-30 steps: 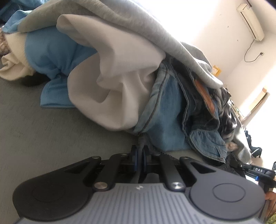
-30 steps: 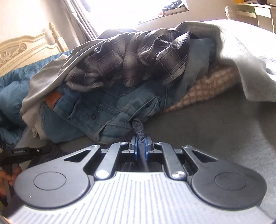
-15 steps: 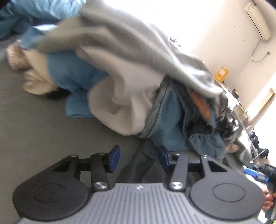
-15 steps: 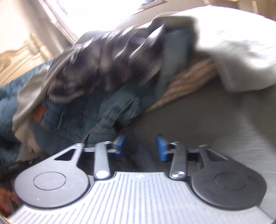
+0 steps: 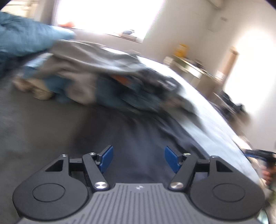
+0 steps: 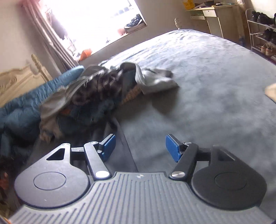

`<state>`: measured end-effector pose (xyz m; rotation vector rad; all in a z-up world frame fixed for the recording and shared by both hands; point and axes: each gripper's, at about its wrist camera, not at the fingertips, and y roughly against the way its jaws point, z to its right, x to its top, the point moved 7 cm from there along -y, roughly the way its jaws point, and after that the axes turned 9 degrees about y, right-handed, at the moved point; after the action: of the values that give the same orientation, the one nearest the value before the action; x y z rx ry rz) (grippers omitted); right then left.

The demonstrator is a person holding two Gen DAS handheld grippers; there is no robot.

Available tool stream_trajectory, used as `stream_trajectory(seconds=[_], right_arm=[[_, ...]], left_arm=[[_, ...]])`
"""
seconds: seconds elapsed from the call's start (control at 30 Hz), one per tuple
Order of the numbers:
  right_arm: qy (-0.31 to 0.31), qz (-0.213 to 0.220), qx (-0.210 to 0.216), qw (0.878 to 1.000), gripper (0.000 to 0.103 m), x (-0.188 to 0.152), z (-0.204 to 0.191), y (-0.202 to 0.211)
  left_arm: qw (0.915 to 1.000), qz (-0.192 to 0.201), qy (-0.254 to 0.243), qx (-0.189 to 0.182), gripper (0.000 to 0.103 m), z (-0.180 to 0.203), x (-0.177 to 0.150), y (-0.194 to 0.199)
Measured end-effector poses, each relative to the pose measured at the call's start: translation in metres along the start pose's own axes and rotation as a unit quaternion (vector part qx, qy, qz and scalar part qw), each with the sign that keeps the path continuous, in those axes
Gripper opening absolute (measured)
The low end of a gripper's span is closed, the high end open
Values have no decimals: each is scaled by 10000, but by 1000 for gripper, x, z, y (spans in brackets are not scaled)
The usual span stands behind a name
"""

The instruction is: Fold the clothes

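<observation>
My left gripper [image 5: 138, 157] hovers over a dark garment [image 5: 138, 134] that lies flat on the grey bed cover [image 5: 34, 120]. Its jaws are opening, and the blue pads touch nothing. My right gripper [image 6: 140, 146] is also opening, with no cloth pressed between its pads. An edge of the dark garment [image 6: 126, 149] runs under its left finger. Beyond both lies the heap of clothes [image 5: 103, 82], blurred, with grey, beige, denim and plaid pieces. The heap of clothes [image 6: 96, 93] sits left of centre in the right wrist view.
A blue quilt [image 6: 25, 103] and a carved headboard [image 6: 17, 79] stand at the left. The grey bed cover [image 6: 207, 86] stretches right. A desk [image 6: 212, 13] and shoe rack [image 6: 262, 29] line the far wall. The other gripper with a hand [image 5: 258, 153] shows at the right edge.
Both grippers were shut on the dark garment's edge beside the heap. They let go, their jaws spread, and both pulled back and up, so the heap now looks farther away.
</observation>
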<state>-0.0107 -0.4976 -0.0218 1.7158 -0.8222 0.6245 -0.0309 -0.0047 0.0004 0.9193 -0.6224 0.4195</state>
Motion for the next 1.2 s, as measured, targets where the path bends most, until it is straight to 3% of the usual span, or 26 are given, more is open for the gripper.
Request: stream_trajectory(seconds=[0.07,0.17,0.27,0.37,0.47,0.53,0.63,0.7,0.77,0.87,1.03,1.1,1.2], right_arm=[[271,-235,-252,9990,64,-35,3,4],[346,-503,-382,9974,63,-79,6,-2],[-7,-498,-234,9985,62,-104,8,-3],[-323,-393,-98,9987,61,-123,9,5],[-450,-171,-43,9988,57,-138,5,28],[-307,38,-60,9995,55,-149,-2,44],[-1,283,-165,9995,45,-168,-13,64],[86,358,-162,9992,40,-182,-20,68],[172,341,-191,9991,33,-194,-25,65],[422,360,-371,9978,28,-200,-29,55],[500,507,-542,9960,25,-195,-23,49],[590,532,-616,9949,25,-194,-21,49],[722,567,-742,9930,25,-194,-19,50]], left_arm=[[9986,-255,-255,-393,67,40,-44,-9],[9918,-485,-959,-694,66,92,-113,-29],[9789,-454,-1801,-847,66,136,-173,-47],[9641,-288,-2518,-795,66,160,-211,-61],[9456,-47,-3225,-426,56,168,-233,-73],[9387,67,-3438,-261,51,169,-240,-77],[9369,127,-3488,-181,44,170,-245,-83],[9315,199,-3632,-26,43,170,-247,-85],[9252,298,-3777,192,31,169,-248,-89],[9313,352,-3617,268,9,163,-244,-91],[9483,591,-3114,136,3,153,-233,-76],[9516,522,-3028,-82,6,153,-235,-71],[9477,476,-3156,-86,36,155,-243,-74]])
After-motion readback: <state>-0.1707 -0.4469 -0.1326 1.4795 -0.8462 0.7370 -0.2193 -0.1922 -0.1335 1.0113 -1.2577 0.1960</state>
